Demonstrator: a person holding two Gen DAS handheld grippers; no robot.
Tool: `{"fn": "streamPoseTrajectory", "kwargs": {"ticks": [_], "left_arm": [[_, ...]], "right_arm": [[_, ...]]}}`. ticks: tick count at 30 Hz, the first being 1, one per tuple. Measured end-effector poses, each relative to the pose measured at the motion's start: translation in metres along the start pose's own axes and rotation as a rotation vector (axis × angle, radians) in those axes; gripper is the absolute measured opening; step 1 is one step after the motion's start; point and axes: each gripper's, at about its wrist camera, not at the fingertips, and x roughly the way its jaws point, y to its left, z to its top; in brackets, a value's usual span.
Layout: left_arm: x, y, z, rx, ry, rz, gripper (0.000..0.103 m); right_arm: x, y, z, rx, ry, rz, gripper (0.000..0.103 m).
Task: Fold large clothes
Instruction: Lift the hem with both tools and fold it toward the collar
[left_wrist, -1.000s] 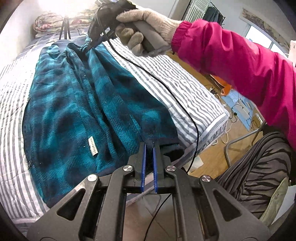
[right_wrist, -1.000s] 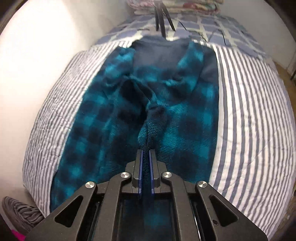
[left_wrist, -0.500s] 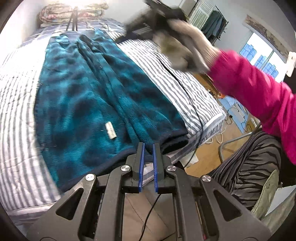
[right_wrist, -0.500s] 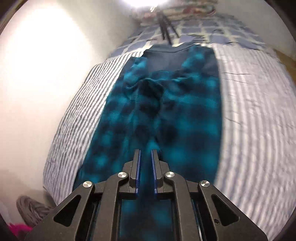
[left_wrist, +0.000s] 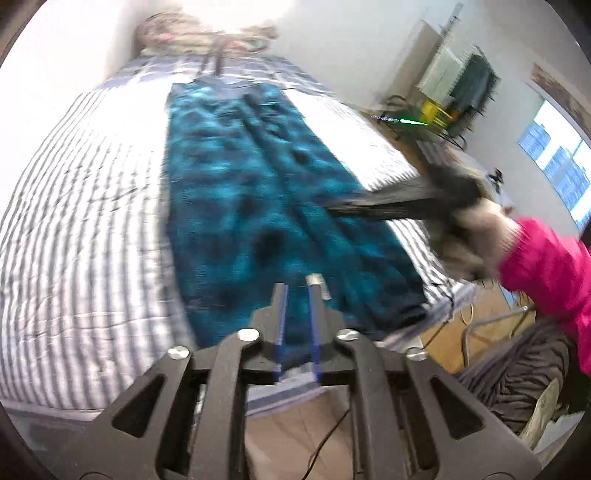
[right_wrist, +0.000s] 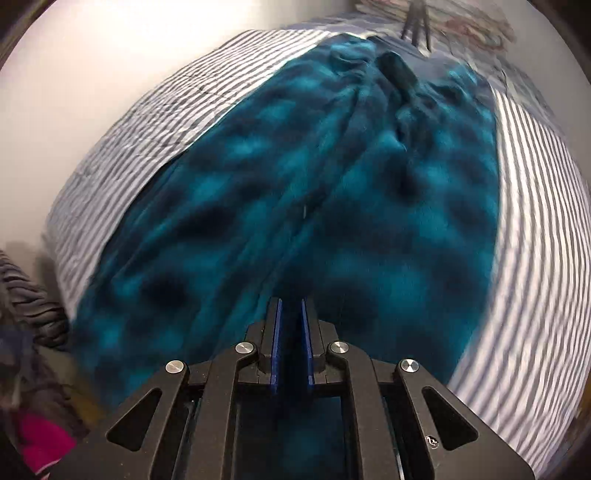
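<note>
I've let go of the teal fleece (left_wrist: 258, 206): left gripper (left_wrist: 298, 295) opening empty at its six o'clock hem, right gripper (right_wrist: 291, 314) nearly closed, empty, so this fold is laid.

Black grippers (left_wrist: 297, 291) w/ blue pads, silver screws; pink sleeve (left_wrist: 546, 266), knit glove (left_wrist: 476, 240), striped trousers (left_wrist: 524, 373).

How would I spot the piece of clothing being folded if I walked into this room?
Look for the bed with the grey-and-white striped cover against the white wall. Lying lengthwise down its middle is a long fleece garment. It is the only teal thing there, fuzzy, with a dark blue-black check pattern, unlike the pale striped bedding around it.
</note>
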Motion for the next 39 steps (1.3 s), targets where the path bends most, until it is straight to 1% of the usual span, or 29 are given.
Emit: {"fn": "streamPoseTrajectory", "kwargs": {"ticks": [1, 2, 4, 5, 7, 8, 10, 11, 12, 13, 15, 16, 17, 19, 20, 21, 22, 23, 24, 25, 26, 28, 29, 31, 33, 35, 37, 38, 39], "left_arm": [[0.001, 0.012, 0.001, -0.032, 0.008, 0.005, 0.049], [0.002, 0.024, 0.002, -0.069, 0.008, 0.004, 0.054], [0.006, 0.044, 0.003, -0.133, 0.015, 0.005, 0.055], [0.009, 0.051, 0.002, -0.156, 0.029, 0.003, 0.055], [0.020, 0.065, -0.001, -0.202, 0.064, -0.019, 0.056], [0.024, 0.070, -0.004, -0.223, 0.079, -0.024, 0.056], [0.037, 0.078, -0.010, -0.259, 0.113, -0.039, 0.056], [0.043, 0.081, -0.012, -0.276, 0.132, -0.050, 0.056], [0.050, 0.083, -0.015, -0.293, 0.150, -0.068, 0.056], [0.055, 0.085, -0.017, -0.307, 0.163, -0.081, 0.056], [0.061, 0.085, -0.023, -0.326, 0.189, -0.107, 0.056], [0.062, 0.083, -0.026, -0.326, 0.196, -0.119, 0.056], [0.064, 0.081, -0.028, -0.318, 0.205, -0.132, 0.056], [0.066, 0.075, -0.031, -0.296, 0.216, -0.149, 0.056], [0.068, 0.072, -0.033, -0.289, 0.224, -0.155, 0.056], [0.072, 0.071, -0.033, -0.288, 0.230, -0.160, 0.056], [0.075, 0.072, -0.034, -0.291, 0.235, -0.167, 0.055], [0.077, 0.072, -0.035, -0.296, 0.232, -0.169, 0.054], [0.077, 0.073, -0.036, -0.301, 0.230, -0.174, 0.049], [0.078, 0.073, -0.036, -0.307, 0.234, -0.183, 0.040], [0.078, 0.074, -0.038, -0.311, 0.235, -0.187, 0.037], [0.078, 0.074, -0.039, -0.304, 0.234, -0.189, 0.029], [0.078, 0.072, -0.039, -0.298, 0.233, -0.187, 0.027], [0.079, 0.069, -0.037, -0.286, 0.230, -0.179, 0.022], [0.077, 0.066, -0.036, -0.275, 0.223, -0.173, 0.019], [0.073, 0.064, -0.035, -0.272, 0.214, -0.173, 0.017], [0.069, 0.064, -0.033, -0.284, 0.202, -0.184, 0.015], [0.067, 0.064, -0.031, -0.291, 0.195, -0.191, 0.015], [0.064, 0.063, -0.030, -0.297, 0.189, -0.197, 0.014]], "right_arm": [[-0.017, -0.007, -0.011, 0.053, -0.029, 0.035, 0.009], [-0.028, -0.010, -0.020, 0.085, -0.046, 0.056, 0.009], [-0.043, -0.014, -0.044, 0.144, -0.073, 0.088, 0.009], [-0.045, -0.012, -0.053, 0.160, -0.077, 0.105, 0.009], [-0.039, -0.001, -0.069, 0.179, -0.065, 0.135, 0.009], [-0.032, 0.006, -0.076, 0.170, -0.044, 0.144, 0.009], [-0.006, 0.023, -0.086, 0.128, 0.023, 0.116, 0.009], [0.003, 0.029, -0.089, 0.113, 0.041, 0.096, 0.009], [0.007, 0.033, -0.093, 0.104, 0.034, 0.071, 0.009], [0.004, 0.034, -0.094, 0.105, 0.019, 0.068, 0.009], [-0.012, 0.030, -0.092, 0.124, 0.016, 0.126, 0.009], [-0.026, 0.026, -0.094, 0.132, -0.020, 0.136, 0.009], [-0.038, 0.023, -0.097, 0.139, -0.048, 0.122, 0.009], [-0.059, 0.004, -0.104, 0.186, -0.098, 0.070, 0.026], [-0.064, -0.005, -0.108, 0.217, -0.115, 0.045, 0.048], [-0.068, -0.017, -0.115, 0.259, -0.132, 0.022, 0.061], [-0.067, -0.029, -0.121, 0.293, -0.130, 0.015, 0.061], [-0.062, -0.041, -0.126, 0.337, -0.113, 0.031, 0.061], [-0.056, -0.049, -0.132, 0.375, -0.098, 0.061, 0.061], [-0.050, -0.054, -0.135, 0.398, -0.086, 0.090, 0.061], [-0.042, -0.057, -0.139, 0.417, -0.068, 0.143, 0.061], [-0.031, -0.054, -0.143, 0.413, -0.035, 0.195, 0.061], [-0.025, -0.051, -0.143, 0.395, -0.023, 0.202, 0.061], [-0.019, -0.045, -0.142, 0.379, -0.026, 0.218, 0.061], [-0.017, -0.043, -0.141, 0.405, -0.025, 0.300, 0.061], [-0.016, -0.038, -0.138, 0.399, -0.023, 0.328, 0.060], [-0.011, -0.030, -0.135, 0.374, 0.004, 0.358, 0.046], [-0.007, -0.027, -0.133, 0.378, 0.016, 0.357, 0.039], [-0.006, -0.026, -0.132, 0.384, 0.012, 0.352, 0.034]]}}
